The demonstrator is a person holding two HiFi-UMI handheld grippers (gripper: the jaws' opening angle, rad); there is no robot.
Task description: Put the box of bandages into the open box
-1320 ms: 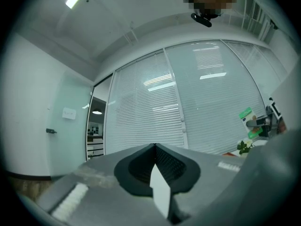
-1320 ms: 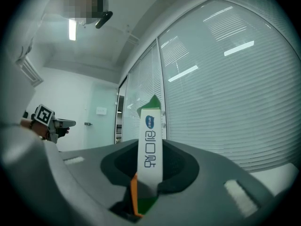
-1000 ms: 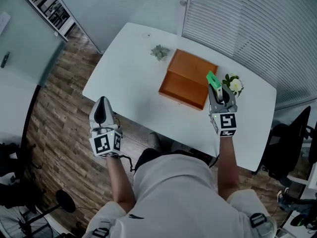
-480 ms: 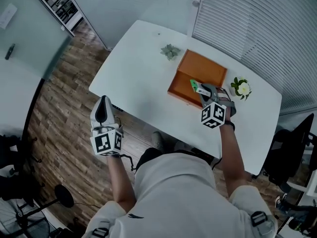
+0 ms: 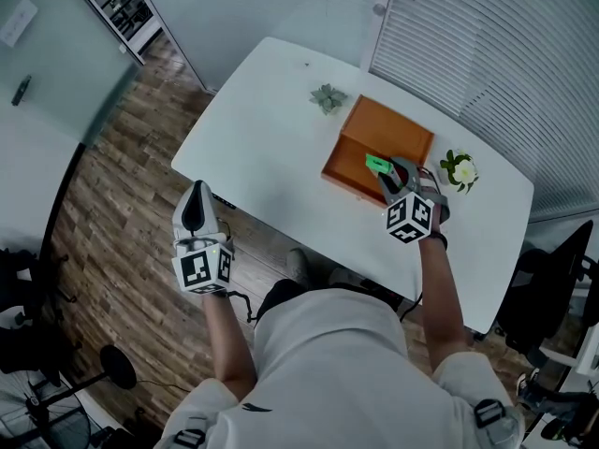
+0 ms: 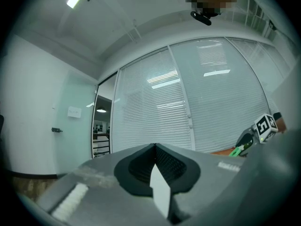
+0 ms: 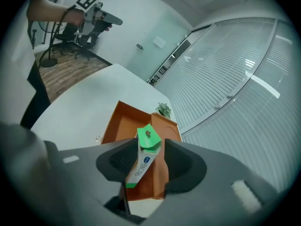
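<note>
Releasing is the step in hand. The right gripper (image 5: 387,173) hangs tipped downward over the near side of the orange open box (image 5: 379,124). Its jaws have just been opening and now stand wide. Between them sits the box of bandages (image 7: 142,158), green tab uppermost, white body slanting down. It leans on one jaw with a clear gap at the other, so the pads do not pinch it.

Ahead of and beneath the jaws lies the bare orange floor of the open box, its lid raised on the far side. I judge the bandages to be above the compartment. Whether their lower end already rests on that floor, I cannot tell.

Well apart, off the near edge of the white table (image 5: 262,129), the left gripper (image 5: 195,195) is held level. Its jaws are closed together with nothing in them, and it takes no part here.

The next move, as I read it, is to draw the right gripper back along its own line. The leaning pack must not snag on a jaw and get dragged out over the near wall.
</note>
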